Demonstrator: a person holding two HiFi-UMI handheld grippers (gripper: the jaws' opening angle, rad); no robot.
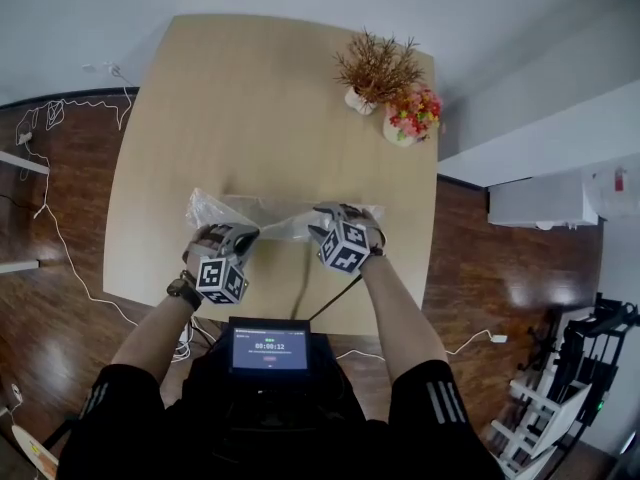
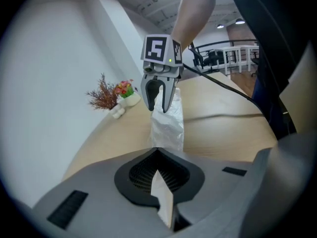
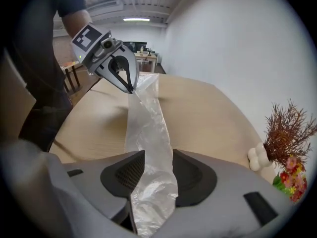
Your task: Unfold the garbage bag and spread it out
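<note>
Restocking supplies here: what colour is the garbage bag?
The bag is clear, see-through plastic, whitish where it crumples. It shows best in the right gripper view.

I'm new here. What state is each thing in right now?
Translucent plastic garbage bag: folded into a narrow strip, spanning both tongs.
Left tongs: shut on the bag.
Right tongs: open, bag passing between them.
Small dark screen: lit.
White vase of dried twigs: upright.
White vase of colourful flowers: upright.

Head view steeply down over the table [image 1: 270,88]; gripper views close, facing each other (shared: the garbage bag [image 2: 167,123]).
</note>
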